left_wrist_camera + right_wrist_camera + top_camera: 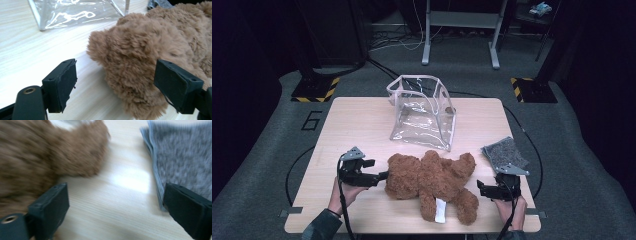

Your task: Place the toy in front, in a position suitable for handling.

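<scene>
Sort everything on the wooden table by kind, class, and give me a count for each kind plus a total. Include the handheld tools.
Brown teddy bear: 1
Clear plastic bag: 1
Grey cloth: 1
Handheld tools: 2, the left tool and the right tool, both open
Total: 5

I read one mark, a dark numeral "6" (312, 120) on the grey floor (257, 150), left of the table (357, 120), far corner
</scene>
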Motion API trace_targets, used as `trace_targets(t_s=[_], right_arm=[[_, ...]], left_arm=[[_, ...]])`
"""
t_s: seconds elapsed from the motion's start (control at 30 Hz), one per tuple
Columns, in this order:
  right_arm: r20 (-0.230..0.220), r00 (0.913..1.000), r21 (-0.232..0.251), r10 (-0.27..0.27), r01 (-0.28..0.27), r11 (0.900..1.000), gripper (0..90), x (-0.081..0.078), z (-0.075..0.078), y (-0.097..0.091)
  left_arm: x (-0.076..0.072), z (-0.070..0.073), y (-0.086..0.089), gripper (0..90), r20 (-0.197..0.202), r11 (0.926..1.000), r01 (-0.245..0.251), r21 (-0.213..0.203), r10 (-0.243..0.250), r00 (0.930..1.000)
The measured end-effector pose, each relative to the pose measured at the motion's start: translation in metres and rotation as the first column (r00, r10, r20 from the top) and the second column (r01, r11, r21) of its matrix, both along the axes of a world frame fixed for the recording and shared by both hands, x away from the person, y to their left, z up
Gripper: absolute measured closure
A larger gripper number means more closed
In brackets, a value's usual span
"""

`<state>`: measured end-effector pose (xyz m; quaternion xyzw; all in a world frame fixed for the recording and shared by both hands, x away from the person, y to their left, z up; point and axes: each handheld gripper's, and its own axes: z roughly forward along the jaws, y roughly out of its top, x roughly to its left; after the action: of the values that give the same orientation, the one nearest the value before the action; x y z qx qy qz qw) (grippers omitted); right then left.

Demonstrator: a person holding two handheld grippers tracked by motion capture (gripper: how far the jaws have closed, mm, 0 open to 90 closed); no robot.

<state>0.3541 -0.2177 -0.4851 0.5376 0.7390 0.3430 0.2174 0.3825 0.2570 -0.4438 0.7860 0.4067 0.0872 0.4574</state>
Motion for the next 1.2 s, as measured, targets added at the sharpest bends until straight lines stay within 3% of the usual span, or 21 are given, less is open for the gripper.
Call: trace_targets(t_s=[0.33,0.43,0.47,0.6,0.83,1.0,1.2], right_arm=[[-0.014,0.9999,-0.023,-0.006,0.006,0.9997,1.6,0.009,-0.042,-0.002],[-0.003,1.0,-0.053,0.0,-0.001,0.9986,2.4,0.01,-0.042,-0.001],[-0.022,0.9998,-0.07,0.004,-0.005,0.9975,1.3,0.012,-0.043,0.001],[-0.022,0.9997,-0.06,0.008,-0.009,0.9982,1.2,0.012,-0.044,0.001],[-0.015,0.9999,-0.054,0.0,-0.001,0.9985,1.2,0.011,-0.045,0.001],[-0.014,0.9999,-0.058,0.005,-0.006,0.9983,1.3,0.011,-0.045,0.0],[-0.012,0.9999,-0.059,0.006,-0.006,0.9983,1.5,0.011,-0.045,0.0]], left_arm=[[0.014,-0.003,0.008,14.6,-0.005,0.9999,-0.004,0.013,0.004,1.0],[0.018,-0.008,0.008,14.4,-0.017,0.9998,-0.009,0.016,0.009,0.9998],[0.019,-0.009,0.009,14.3,-0.019,0.9997,-0.003,0.024,0.004,0.9998],[0.025,-0.009,0.013,13.4,-0.027,0.9992,-0.013,0.037,0.014,0.9995],[0.038,0.003,0.018,12.6,-0.01,0.9985,-0.026,0.048,0.027,0.9996],[0.051,0.01,0.021,12.6,-0.001,0.9965,-0.028,0.078,0.029,0.9996],[0.07,0.014,0.022,13.2,-0.003,0.9964,-0.043,0.073,0.044,0.999]])
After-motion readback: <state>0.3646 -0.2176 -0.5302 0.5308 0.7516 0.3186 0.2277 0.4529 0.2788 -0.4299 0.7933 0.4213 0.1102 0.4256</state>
